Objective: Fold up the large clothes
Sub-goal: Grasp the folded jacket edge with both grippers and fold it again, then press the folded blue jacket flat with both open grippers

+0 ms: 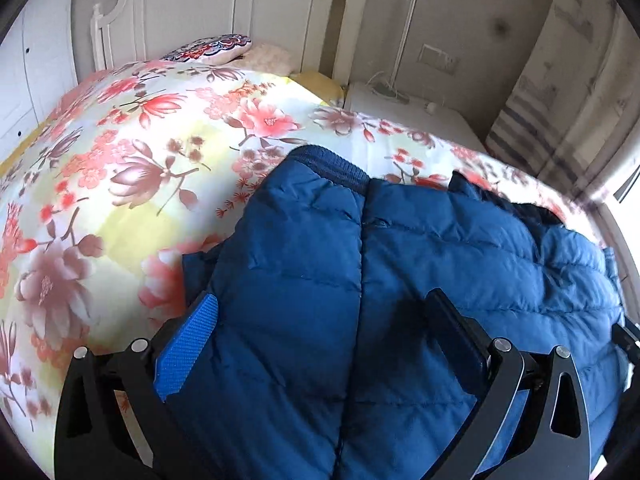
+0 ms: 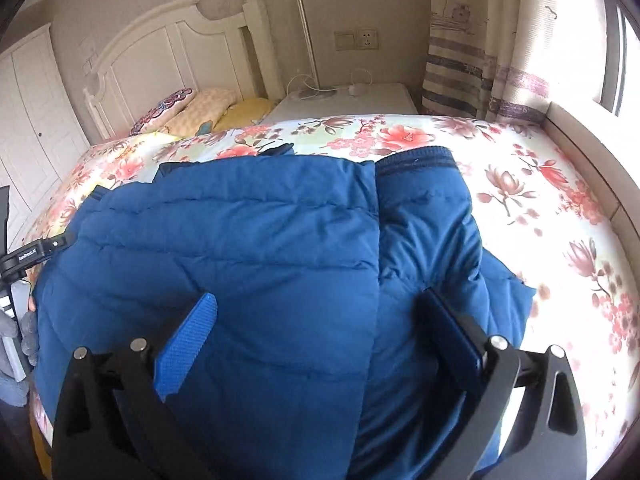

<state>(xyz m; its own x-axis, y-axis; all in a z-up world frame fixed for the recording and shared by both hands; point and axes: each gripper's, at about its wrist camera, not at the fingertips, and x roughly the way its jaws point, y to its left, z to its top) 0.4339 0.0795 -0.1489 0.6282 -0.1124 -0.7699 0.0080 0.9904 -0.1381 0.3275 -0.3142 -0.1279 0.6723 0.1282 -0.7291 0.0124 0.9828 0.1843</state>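
A blue padded jacket (image 2: 260, 240) lies folded on the bed's floral cover (image 2: 540, 200), sleeves laid inward along a centre seam. The right tongs (image 2: 316, 320) stand wide above its near half, nothing pinched between their fingers. The left tongs (image 1: 320, 320) also gape wide over the jacket, pads apart from the cloth. Pillows (image 2: 208, 110) lie by the headboard (image 2: 168, 52). No containers show.
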